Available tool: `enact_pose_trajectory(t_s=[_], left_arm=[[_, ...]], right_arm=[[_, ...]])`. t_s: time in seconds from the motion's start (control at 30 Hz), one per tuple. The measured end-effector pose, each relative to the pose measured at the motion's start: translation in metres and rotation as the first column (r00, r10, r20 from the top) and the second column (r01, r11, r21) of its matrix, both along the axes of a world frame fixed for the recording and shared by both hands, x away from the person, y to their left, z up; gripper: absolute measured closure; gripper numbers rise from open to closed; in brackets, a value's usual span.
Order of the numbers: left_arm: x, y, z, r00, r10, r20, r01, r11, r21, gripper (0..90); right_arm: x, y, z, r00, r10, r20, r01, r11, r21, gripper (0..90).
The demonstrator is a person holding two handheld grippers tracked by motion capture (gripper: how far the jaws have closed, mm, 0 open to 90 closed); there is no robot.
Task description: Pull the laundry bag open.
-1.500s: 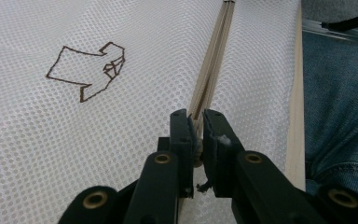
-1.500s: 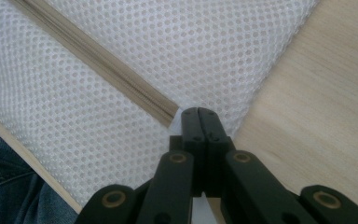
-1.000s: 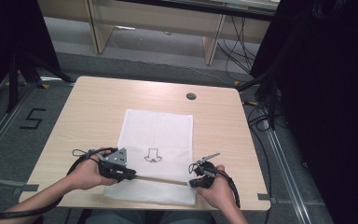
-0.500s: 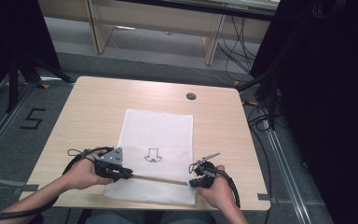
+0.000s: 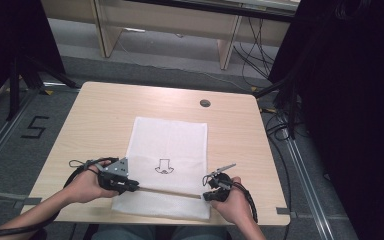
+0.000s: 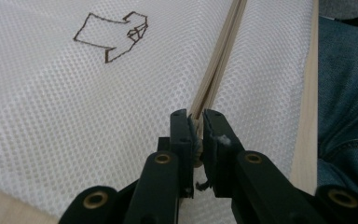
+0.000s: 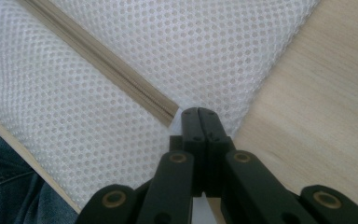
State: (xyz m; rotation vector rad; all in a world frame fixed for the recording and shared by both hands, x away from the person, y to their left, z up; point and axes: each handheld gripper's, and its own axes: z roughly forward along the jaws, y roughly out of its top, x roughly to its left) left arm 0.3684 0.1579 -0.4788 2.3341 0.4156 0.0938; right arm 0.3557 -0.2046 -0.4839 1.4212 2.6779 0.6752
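Note:
A white mesh mat [image 5: 170, 140] with a brown arrow-like drawing [image 5: 163, 166] lies in the middle of the wooden table [image 5: 95, 115]. A pair of thin wooden sticks [image 5: 170, 192] lies side by side across the mat's near part. My left gripper [image 5: 136, 188] is shut on their left end; in the left gripper view the sticks [image 6: 219, 60] run away from between the jaws of the left gripper [image 6: 196, 123]. My right gripper [image 5: 205, 195] is shut with nothing in it. In the right gripper view the right gripper [image 7: 198, 113] sits just beside the sticks' [image 7: 102, 63] other end, over the mat [image 7: 214, 42].
A round cable hole [image 5: 205, 103] sits near the table's far right. The table's near edge [image 6: 307, 140] is close behind the sticks, with the person's jeans [image 6: 347, 93] past it. Dark curtains stand at both sides and a wooden shelf unit [image 5: 170, 20] at the back.
My left gripper has shifted slightly left and toward the near edge, with the stick end in it. The right gripper has stayed put.

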Motion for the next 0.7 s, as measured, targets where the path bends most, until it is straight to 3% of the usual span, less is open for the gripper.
enact_pose_trajectory(t_s=[0.1,0.17,0.2,0.23,0.3,0.37,0.47,0.5,0.57,0.7], left_arm=[[-0.001,0.007,0.0,0.9999,0.01,0.007,-0.01,0.9999,0.009,82.6],[-0.001,0.01,-0.002,0.9995,0.03,-0.012,-0.03,0.9994,-0.017,82.6],[0.0,0.013,-0.001,0.9998,0.016,0.013,-0.017,0.9997,0.015,82.6],[-0.001,0.015,-0.002,0.9993,0.035,-0.016,-0.035,0.999,-0.025,82.6],[-0.001,0.019,-0.002,0.9995,0.032,0.007,-0.032,0.9994,0.013,82.6],[-0.001,0.024,-0.004,0.9985,0.055,-0.007,-0.055,0.9985,-0.005,82.6],[-0.002,0.032,-0.005,0.9974,0.071,0.003,-0.071,0.9973,0.017,82.6],[-0.001,0.037,-0.005,0.9972,0.075,0.0,-0.075,0.997,0.015,82.6],[-0.002,0.042,-0.006,0.9944,0.1,-0.034,-0.101,0.9944,-0.031,82.6],[-0.004,0.041,-0.007,0.9953,0.094,-0.025,-0.094,0.9955,-0.011,82.6]], right_arm=[[0.0,0.0,0.0,0.9999,0.011,0.007,-0.011,1.0,0.0,90.0],[0.0,0.0,0.0,1.0,0.0,-0.002,0.0,1.0,-0.001,90.0],[0.0,0.0,0.0,1.0,0.005,0.002,-0.005,1.0,0.0,90.0],[0.0,0.0,0.0,0.9999,0.01,0.008,-0.01,1.0,0.001,90.0],[0.0,0.0,0.0,1.0,0.0,0.0,0.0,1.0,-0.002,90.0],[0.0,0.0,0.0,1.0,0.005,0.002,-0.005,1.0,0.001,90.0],[-0.001,0.0,0.0,0.9999,-0.012,-0.003,0.012,1.0,-0.004,90.0],[0.0,0.0,0.0,1.0,0.0,0.0,0.0,1.0,-0.002,90.0],[0.0,0.0,0.0,1.0,0.006,0.002,-0.006,1.0,0.0,90.0],[0.0,0.0,0.0,1.0,0.002,0.001,-0.002,1.0,-0.003,90.0]])
